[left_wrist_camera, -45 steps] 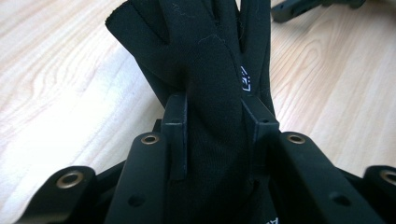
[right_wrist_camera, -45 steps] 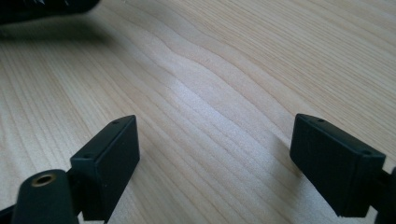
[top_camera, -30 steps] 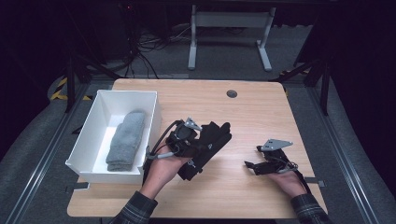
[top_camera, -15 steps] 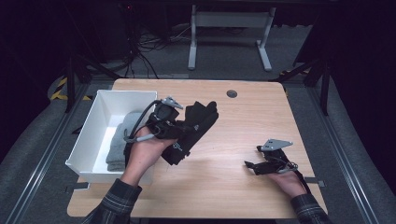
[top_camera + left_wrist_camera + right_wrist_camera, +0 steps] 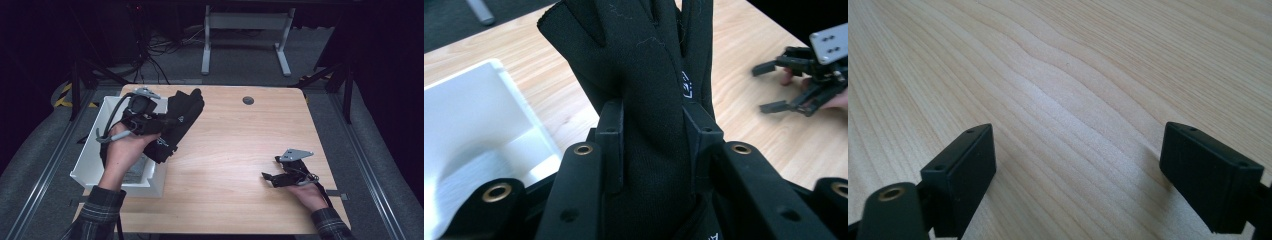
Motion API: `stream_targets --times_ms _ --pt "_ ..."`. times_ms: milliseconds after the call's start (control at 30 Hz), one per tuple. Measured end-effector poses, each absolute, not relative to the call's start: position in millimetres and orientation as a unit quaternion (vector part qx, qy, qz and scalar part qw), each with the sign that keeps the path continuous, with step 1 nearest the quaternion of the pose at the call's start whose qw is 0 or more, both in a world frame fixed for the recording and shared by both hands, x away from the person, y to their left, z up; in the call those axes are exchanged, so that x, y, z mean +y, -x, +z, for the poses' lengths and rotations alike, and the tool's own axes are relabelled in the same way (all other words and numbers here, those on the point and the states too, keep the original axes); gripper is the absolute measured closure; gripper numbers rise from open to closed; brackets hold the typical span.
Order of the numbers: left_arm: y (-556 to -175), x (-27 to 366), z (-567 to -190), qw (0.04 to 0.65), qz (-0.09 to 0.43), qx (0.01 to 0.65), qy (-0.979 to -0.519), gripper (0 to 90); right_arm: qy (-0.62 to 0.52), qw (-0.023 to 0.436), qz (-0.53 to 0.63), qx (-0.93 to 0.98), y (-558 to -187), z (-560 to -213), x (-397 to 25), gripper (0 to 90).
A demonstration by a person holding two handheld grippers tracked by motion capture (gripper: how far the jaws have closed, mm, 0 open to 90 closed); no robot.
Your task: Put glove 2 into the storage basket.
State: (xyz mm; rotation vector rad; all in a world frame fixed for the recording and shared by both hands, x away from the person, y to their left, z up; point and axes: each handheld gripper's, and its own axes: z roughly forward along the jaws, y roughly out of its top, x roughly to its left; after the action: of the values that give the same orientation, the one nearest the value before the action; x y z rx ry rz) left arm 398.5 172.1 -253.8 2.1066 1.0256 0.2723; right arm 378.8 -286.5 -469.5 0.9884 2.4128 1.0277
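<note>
Dark room, cables and a metal stand behind; pale wooden table (image 5: 225,150) in front. At far left, a white bin (image 5: 100,150) on the table's edge, with something grey folded inside, mostly masked by the hand and hard to identify. Just right of it, raised above the bin's inner rim: left gripper (image 5: 150,122), clamped on a black glove (image 5: 180,117). In the left gripper view, jaws pressed into the glove (image 5: 649,100) near its middle, fingers hanging free beyond, probably so the cloth travels without dragging. Glove's cuff end lost behind the jaws. Small white print on the fabric, too small to read. Far right, well apart: right gripper (image 5: 272,177), resting low on the table, jaws spread wide with bare wood between, seemingly parked out of the way.
</note>
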Motion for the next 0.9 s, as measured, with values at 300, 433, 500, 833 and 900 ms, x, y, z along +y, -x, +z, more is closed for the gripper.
stream_targets --times_ms 300,433,500,833,900 --pt "-399 222 -262 0.367 0.121 0.456 -0.802 67.5 -0.349 0.169 0.361 0.848 -379 -470 -286 15.4" --pt "-401 239 -276 0.363 0.114 0.481 -0.789 67.5 -0.349 0.17 0.361 0.848 -379 -470 -286 15.4" --pt "-403 244 -281 0.36 0.112 0.489 -0.787 67.4 -0.35 0.17 0.361 0.848 -379 -470 -286 15.4" --pt "-423 263 -324 0.341 0.088 0.534 -0.769 66.8 -0.35 0.17 0.361 0.848 -379 -470 -286 15.4" --pt "-428 265 -333 0.336 0.085 0.542 -0.766 66.7 -0.351 0.17 0.361 0.848 -379 -470 -286 15.4"
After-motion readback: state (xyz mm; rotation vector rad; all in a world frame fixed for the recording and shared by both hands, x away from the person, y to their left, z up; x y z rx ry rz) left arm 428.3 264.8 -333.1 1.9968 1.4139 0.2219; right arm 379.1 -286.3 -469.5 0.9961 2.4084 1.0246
